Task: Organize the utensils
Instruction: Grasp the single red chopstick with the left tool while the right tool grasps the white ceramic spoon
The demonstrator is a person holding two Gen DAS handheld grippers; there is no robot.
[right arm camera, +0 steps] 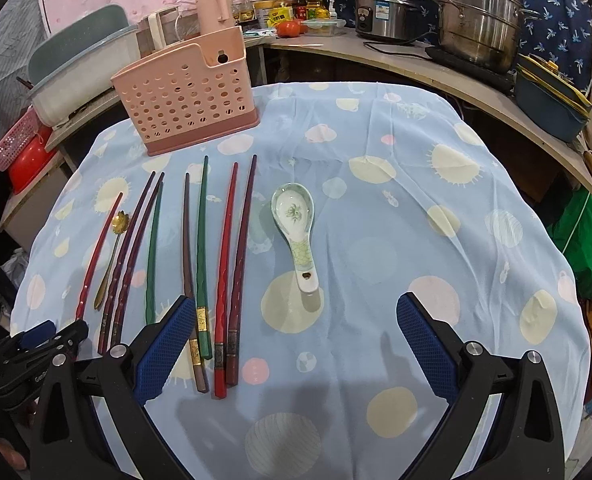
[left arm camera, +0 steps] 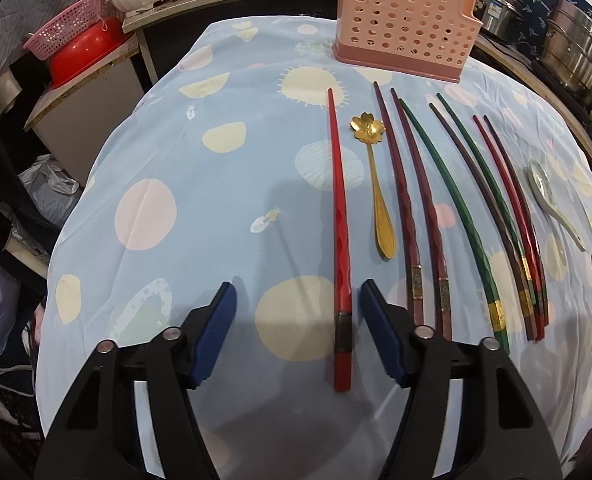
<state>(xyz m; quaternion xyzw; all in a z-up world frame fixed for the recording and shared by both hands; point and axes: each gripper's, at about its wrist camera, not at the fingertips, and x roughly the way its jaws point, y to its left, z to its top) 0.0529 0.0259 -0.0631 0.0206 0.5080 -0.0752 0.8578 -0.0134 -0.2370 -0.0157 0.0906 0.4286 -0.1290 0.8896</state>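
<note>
A: Far left: lone red chopstick [left arm camera: 340,240], flat on the cloth-covered surface [left arm camera: 183,208], tip toward the pink holder [left arm camera: 406,28]. Left tongs [left arm camera: 298,304] straddling its butt end, jaws half open, pads not touching it. Probably lined up there to pinch the thick end, the easier part to grip.

B: Next over?

A: Gold flower-headed spoon [left arm camera: 378,184], just beside the red stick, bowl away. Then two maroon chopsticks [left arm camera: 408,208] side by side, a green chopstick [left arm camera: 452,208] alone, then a tighter bundle [left arm camera: 508,216] of brown, green, red and dark red, butts nearly level. All parallel, handles toward the near edge; likely laid out so for pickup one by one.

B: And to the right?

A: White ceramic spoon [right arm camera: 296,232], painted bowl up, apart from the sticks. Right tongs [right arm camera: 291,320] hovering near its handle end, jaws wide, nothing between them. Seemingly waiting for that spoon.

B: Holder?

A: Upright at the far edge of the surface, well apart from everything. Contents hidden behind the perforated wall. Nothing lifted yet; task seemingly at its start.
</note>
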